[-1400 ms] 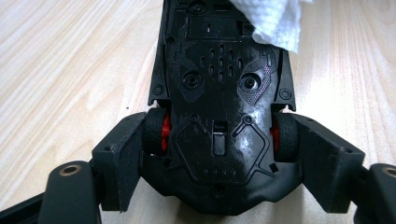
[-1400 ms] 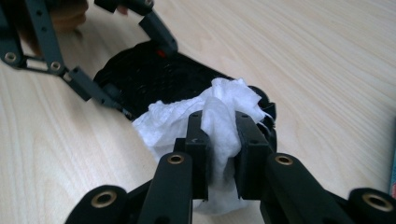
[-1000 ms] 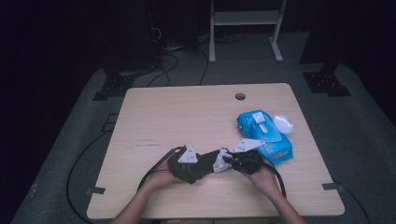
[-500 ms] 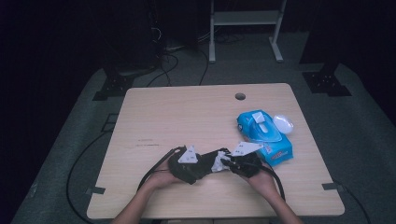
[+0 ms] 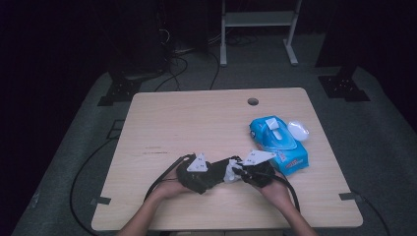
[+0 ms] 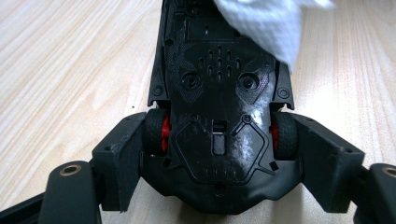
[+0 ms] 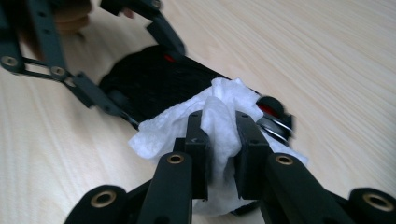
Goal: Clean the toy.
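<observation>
In the high view, low and centre in the frame, a person is holding two grippers close together over the near part of the wooden table (image 5: 196,123). The left gripper (image 5: 196,173) is gripping a black toy car (image 6: 219,121): in the left gripper view the car is lying upside down with its underside facing the camera, and the two jaws are standing fairly wide apart, pressing on its rear wheels with red hubs from either side. The car is filling the middle of that frame, its nose pointing toward the top edge.

The right gripper (image 7: 219,135) is pinching a crumpled white wipe (image 7: 219,116); its jaws are standing nearly closed, with the bunched cloth squeezed between them in the lower centre of the right gripper view. The wipe is resting against the far end of the car, next to a wheel, and in the left gripper view it is showing as a white fold at the top edge, lying over the car's front.

To the right of the hands in the high view, a blue pack of wipes (image 5: 278,142) is lying on the table, with its white lid flap open at the upper end.
</observation>
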`<state>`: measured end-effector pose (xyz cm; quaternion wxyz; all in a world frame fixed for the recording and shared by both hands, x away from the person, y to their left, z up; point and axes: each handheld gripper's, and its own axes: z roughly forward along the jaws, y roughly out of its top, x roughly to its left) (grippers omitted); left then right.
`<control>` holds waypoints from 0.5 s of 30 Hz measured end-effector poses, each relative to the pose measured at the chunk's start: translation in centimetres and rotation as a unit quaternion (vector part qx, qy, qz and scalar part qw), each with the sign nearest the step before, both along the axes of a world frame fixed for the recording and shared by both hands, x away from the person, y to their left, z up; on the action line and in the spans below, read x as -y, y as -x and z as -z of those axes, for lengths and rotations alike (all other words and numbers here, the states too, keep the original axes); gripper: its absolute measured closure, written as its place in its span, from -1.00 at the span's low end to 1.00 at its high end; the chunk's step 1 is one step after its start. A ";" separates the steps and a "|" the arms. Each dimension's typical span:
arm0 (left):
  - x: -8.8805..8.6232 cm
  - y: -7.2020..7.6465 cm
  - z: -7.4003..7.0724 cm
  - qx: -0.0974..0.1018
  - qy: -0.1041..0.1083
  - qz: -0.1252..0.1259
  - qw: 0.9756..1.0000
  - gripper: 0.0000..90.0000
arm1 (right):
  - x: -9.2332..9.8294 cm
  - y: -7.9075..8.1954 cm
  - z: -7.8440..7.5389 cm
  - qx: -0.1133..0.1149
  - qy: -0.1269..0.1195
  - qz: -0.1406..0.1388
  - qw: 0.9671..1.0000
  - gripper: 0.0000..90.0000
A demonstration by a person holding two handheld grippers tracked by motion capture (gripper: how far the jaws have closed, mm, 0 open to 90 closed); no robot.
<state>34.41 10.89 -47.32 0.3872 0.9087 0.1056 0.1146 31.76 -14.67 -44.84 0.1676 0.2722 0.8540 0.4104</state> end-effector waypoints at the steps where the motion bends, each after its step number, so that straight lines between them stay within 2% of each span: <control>1: 0.0 0.0 -0.1 0.000 0.003 0.000 1.000 -0.47 | 0.4 -0.1 0.0 -0.001 -0.002 0.007 1.000 0.72; 4: 0.0 0.0 -0.1 0.002 0.003 0.000 1.000 -0.47 | 1.2 -0.1 0.2 -0.009 -0.011 0.020 1.000 0.72; 9: 0.0 0.0 -0.1 0.006 -0.008 0.004 1.000 -0.47 | 1.1 0.0 0.2 -0.011 -0.018 0.011 1.000 0.72; 12: 0.0 0.1 -0.2 0.005 0.000 0.002 1.000 -0.47 | 1.9 -0.1 0.3 -0.019 -0.024 0.018 0.999 0.72; 15: 0.0 0.1 -0.2 0.003 0.001 0.002 1.000 -0.47 | 2.5 -0.2 0.5 -0.035 -0.040 0.027 0.998 0.72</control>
